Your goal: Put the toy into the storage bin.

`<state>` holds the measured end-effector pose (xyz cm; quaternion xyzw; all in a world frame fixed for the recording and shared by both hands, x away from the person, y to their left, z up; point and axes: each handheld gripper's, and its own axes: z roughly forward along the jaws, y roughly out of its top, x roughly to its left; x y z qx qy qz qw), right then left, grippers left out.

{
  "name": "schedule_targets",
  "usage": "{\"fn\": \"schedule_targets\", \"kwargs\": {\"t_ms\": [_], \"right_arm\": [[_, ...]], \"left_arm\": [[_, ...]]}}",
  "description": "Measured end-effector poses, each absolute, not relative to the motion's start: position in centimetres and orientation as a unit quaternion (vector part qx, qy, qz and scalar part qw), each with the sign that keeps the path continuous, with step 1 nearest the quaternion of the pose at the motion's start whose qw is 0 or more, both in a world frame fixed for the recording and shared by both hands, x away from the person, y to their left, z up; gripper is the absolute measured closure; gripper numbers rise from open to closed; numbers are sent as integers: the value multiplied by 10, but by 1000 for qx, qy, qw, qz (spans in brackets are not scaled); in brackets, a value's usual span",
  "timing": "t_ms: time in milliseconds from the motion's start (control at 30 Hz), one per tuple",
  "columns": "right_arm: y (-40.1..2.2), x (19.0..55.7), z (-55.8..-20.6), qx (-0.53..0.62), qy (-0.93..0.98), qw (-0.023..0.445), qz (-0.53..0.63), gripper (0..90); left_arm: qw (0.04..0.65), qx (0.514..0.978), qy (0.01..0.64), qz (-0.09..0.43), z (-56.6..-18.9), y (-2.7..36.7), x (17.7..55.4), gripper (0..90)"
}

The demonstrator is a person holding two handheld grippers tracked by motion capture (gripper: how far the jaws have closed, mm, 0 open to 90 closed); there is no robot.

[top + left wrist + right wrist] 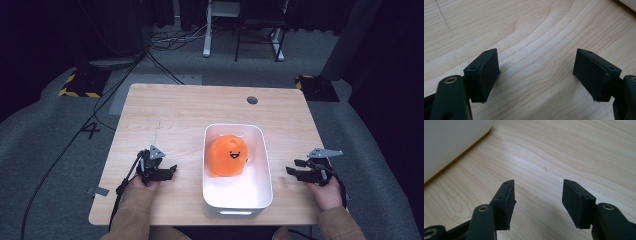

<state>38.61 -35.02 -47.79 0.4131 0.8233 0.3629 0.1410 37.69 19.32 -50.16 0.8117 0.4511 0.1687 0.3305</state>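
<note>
My left gripper (170, 171) rests low over the wooden table (175, 107) with its jaws spread wide and nothing between them; in the left gripper view I see bare wood grain under the pads, and the white bin (265, 165) sits just off to that gripper's inner side, close but not touching. Inside the bin lies the orange plush toy (229, 155), a round soft thing with a small smiling face, leaning toward the far end of the tub and leaving the near part of the floor bare; nothing else is in there that I can make out. On the other side of the bin my right gripper (292, 172) points inward at the tub wall, jaws parted to a moderate gap and empty, the bin's rounded corner (451, 147) showing ahead and to the left of its pads in the right gripper view. From here I judge the main risk to be the bin's light plastic wall: if I come at the toy from the side, a jaw could clip the rim and shove or tip the tub. The plush is also squashy, so a shallow pinch may slip off its fabric.
</note>
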Motion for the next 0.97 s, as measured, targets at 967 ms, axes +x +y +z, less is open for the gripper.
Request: {"fn": "schedule_targets", "kwargs": {"t_ms": [967], "right_arm": [[-347, 374, -504, 404, 820, 186, 359, 154]], "left_arm": [[331, 811, 452, 169, -502, 193, 377, 213]]}}
